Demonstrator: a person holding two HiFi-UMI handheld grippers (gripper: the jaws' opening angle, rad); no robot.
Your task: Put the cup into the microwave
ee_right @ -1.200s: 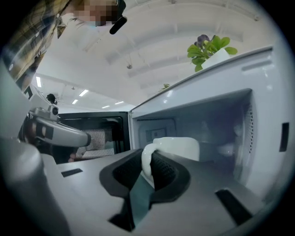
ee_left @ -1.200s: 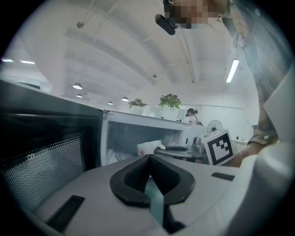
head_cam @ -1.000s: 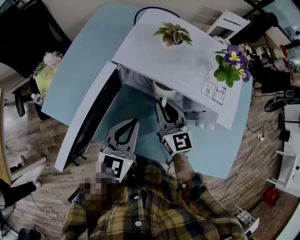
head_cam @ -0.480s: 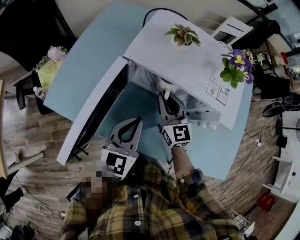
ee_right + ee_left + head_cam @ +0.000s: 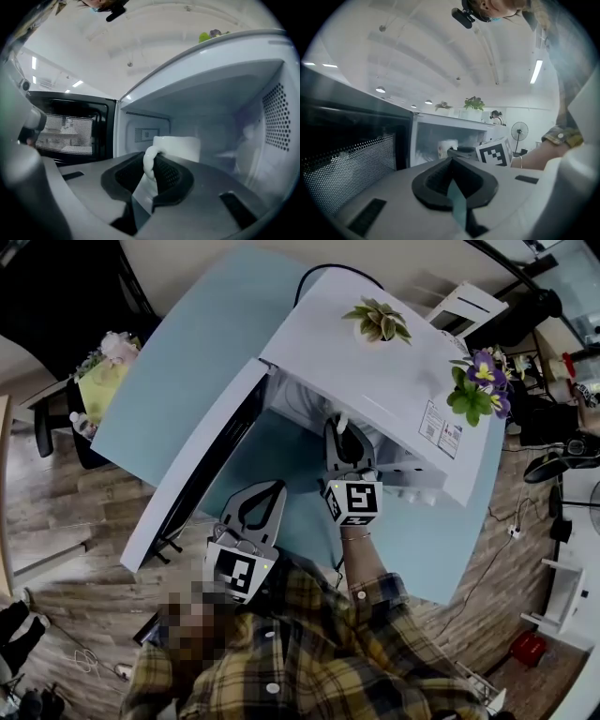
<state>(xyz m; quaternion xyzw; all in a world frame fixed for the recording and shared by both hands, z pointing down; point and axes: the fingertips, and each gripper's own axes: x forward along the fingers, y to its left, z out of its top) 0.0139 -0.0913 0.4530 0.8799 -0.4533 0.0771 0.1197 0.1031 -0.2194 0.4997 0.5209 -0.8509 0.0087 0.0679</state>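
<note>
The white microwave [image 5: 375, 371] stands on the light blue table [image 5: 178, 362] with its door [image 5: 192, 470] swung open to the left. My right gripper [image 5: 343, 432] reaches into the opening, shut on the handle of the white cup [image 5: 180, 147]. In the right gripper view the handle sits between the pads and the cup body is inside the cavity. In the head view the microwave's top hides most of the cup. From the left gripper view the cup [image 5: 446, 147] shows inside the cavity. My left gripper [image 5: 270, 488] hangs shut and empty over the table by the door.
A small succulent [image 5: 378, 320] and a purple flower plant [image 5: 480, 385] stand on the microwave's top. The cavity's perforated right wall [image 5: 276, 117] lies close to the cup. The open door [image 5: 70, 129] bounds the left side. Wooden floor surrounds the table.
My right gripper has carried the cup deeper into the microwave opening. The left gripper has stayed where it was.
</note>
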